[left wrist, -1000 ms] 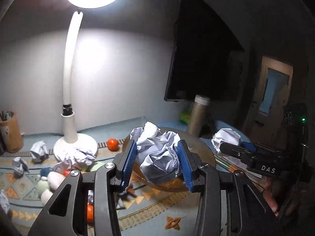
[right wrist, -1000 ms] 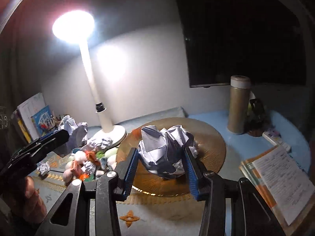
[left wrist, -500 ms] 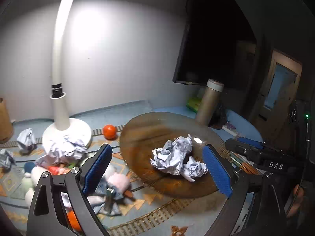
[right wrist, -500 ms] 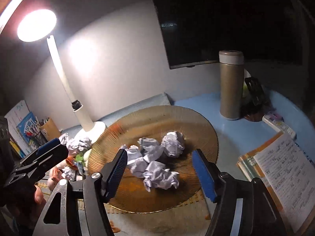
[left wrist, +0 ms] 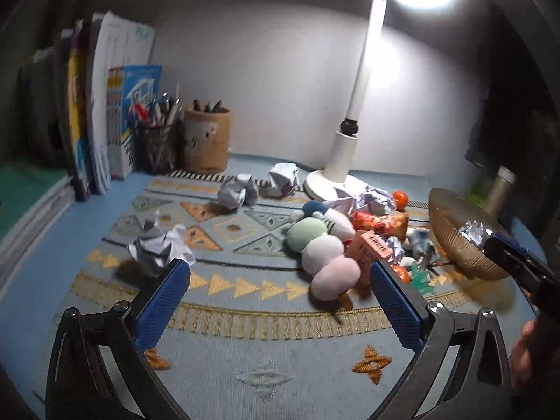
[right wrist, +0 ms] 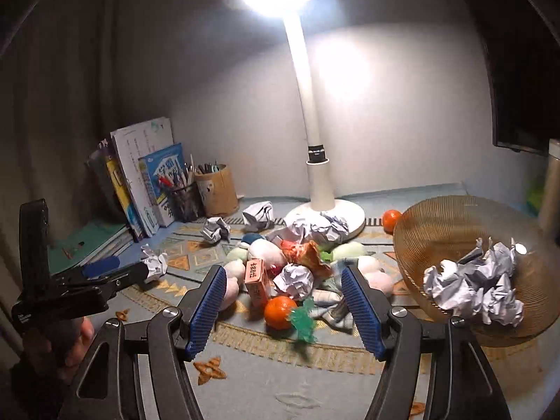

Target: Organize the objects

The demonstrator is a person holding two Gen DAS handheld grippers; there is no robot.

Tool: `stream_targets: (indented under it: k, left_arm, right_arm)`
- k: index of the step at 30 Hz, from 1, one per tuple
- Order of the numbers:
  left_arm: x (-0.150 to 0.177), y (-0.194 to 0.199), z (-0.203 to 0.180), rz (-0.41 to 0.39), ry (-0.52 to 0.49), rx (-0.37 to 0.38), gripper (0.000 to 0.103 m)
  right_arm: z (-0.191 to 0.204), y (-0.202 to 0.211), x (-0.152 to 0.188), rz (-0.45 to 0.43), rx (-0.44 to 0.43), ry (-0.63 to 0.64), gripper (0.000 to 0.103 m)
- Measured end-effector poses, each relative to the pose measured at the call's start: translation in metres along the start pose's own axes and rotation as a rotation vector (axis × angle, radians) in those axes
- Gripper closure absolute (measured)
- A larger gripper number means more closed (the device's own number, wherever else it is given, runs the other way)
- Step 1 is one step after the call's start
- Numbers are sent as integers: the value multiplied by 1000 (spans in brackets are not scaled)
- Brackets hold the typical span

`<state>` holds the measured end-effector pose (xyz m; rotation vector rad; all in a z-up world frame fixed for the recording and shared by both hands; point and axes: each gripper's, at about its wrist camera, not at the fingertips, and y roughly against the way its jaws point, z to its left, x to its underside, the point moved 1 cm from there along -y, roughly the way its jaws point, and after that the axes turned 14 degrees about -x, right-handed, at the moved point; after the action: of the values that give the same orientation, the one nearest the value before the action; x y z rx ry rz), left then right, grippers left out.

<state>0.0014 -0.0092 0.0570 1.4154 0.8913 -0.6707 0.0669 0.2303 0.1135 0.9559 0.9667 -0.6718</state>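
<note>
Sorting desk clutter, partly done: several crumpled paper balls (right wrist: 472, 287) already in ribbed amber bowl (right wrist: 451, 217). Left: loose paper ball (left wrist: 159, 248) on woven patterned mat (left wrist: 245, 315), two more near lamp base (left wrist: 332, 178), one in mixed pile beside soft pastel plush (left wrist: 322, 248), glossy tangerine (right wrist: 280, 311), orange carton (right wrist: 257, 280). Left gripper (left wrist: 280, 301) jaws just opened, spread wide, empty. Right gripper (right wrist: 283, 311) jaws parted, gripping nothing.

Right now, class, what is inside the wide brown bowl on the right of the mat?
The brown bowl holds a heap of crumpled paper balls against its near side. The rest of its inside shows bare. Whatever lies beneath the heap is covered.
</note>
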Motion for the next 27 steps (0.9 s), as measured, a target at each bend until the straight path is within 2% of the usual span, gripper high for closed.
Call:
stream_targets:
  k: [3,4,6,9,12,14,21,25,27]
  left_arm:
    - [13,-10,9,-17,21,-12,1]
    - [15,-14,12,10,39,-4,1]
    - [14,-16,23,24,86,47,1]
    - [15,-20,49,43,230,104,2]
    - [17,-26,71,66,344,121,3]
    - [17,-28,70,80,345,126,3]
    - [15,-18,48,41,224,72,3]
    - [17,-19,60,55,286,75,3]
    - [19,-23,71,82,344,86,3]
  right_arm:
    - [7,-28,17,108,51,58,36]
    - [10,-32,20,127,63,82,36]
    - [10,-39,23,155,30,87,36]
    - [5,-53,29,227,42,76,36]
    - [0,-56,29,233,41,57,36]
    - [-2,-55,29,234,36,46,36]
    - [0,-58,30,249,20,56,36]
    - [6,-65,34,293,36,65,36]
    - [17,-64,32,296,-30,63,36]
